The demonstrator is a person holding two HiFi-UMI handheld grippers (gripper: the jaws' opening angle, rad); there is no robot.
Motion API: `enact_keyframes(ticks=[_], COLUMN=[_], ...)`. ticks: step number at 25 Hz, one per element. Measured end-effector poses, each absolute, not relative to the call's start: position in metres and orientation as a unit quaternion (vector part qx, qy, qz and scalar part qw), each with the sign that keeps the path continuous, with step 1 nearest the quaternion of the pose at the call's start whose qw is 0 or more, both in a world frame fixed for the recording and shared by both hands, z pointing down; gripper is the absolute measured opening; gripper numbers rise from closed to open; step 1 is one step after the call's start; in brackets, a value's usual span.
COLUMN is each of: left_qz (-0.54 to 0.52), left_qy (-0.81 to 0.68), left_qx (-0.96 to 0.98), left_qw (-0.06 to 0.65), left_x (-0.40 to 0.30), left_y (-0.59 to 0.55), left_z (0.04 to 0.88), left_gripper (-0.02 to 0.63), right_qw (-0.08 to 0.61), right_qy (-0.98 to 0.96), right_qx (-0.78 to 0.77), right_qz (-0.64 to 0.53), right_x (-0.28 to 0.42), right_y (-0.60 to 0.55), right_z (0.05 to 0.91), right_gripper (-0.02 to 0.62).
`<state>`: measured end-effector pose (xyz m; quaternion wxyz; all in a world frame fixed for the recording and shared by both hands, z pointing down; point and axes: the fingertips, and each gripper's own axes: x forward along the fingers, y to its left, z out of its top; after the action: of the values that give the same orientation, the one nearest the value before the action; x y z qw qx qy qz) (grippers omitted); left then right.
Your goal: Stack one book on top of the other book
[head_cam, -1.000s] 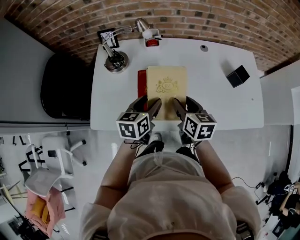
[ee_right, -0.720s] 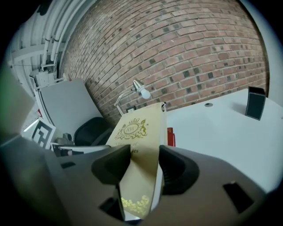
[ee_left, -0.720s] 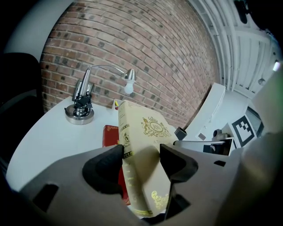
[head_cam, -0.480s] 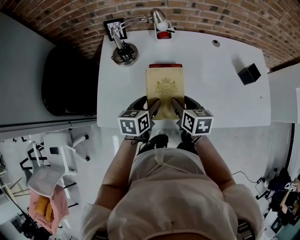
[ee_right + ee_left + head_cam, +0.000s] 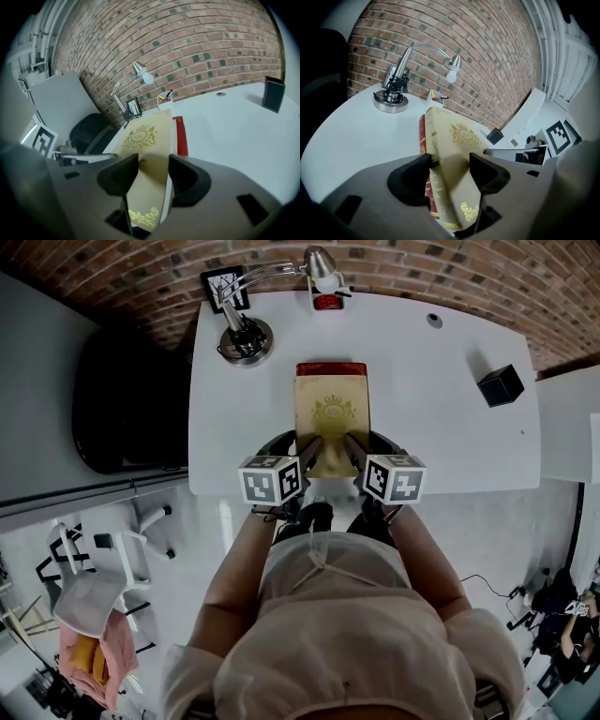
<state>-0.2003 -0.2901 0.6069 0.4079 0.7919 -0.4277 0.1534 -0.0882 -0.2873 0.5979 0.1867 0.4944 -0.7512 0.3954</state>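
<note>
A cream book with a gold crest is held at its near edge by both grippers. My left gripper is shut on its near left corner and my right gripper on its near right corner. Under it lies a red book on the white table, showing only as a strip past the cream book's far edge. In the left gripper view the cream book sits between the jaws of the gripper, with the red book's spine just left of it. In the right gripper view the cream cover fills the jaws of the gripper, and the red book peeks out on the right.
A desk lamp stands at the table's far left, with a small framed card behind it. A red and white cup sits at the far edge and a black box at the right. A black chair stands left of the table.
Both grippers have come down with the cream book. Earlier the red book showed along its left side; now the cream book covers it, leaving only a strip at the far edge.
</note>
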Motion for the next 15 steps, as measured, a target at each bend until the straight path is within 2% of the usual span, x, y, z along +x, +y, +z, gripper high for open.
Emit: enact_keyframes(ticks=[15], left_qz=[0.157], left_qy=[-0.422], left_qx=[0.8], left_qw=[0.398], left_x=[-0.194], left_y=[-0.297], left_z=[0.622], left_gripper=[0.268], right_qw=[0.228], right_qy=[-0.757], right_qx=[0.483], right_qz=[0.376], right_x=[-0.084], right_y=[-0.296], right_z=[0.61], right_gripper=[0.213])
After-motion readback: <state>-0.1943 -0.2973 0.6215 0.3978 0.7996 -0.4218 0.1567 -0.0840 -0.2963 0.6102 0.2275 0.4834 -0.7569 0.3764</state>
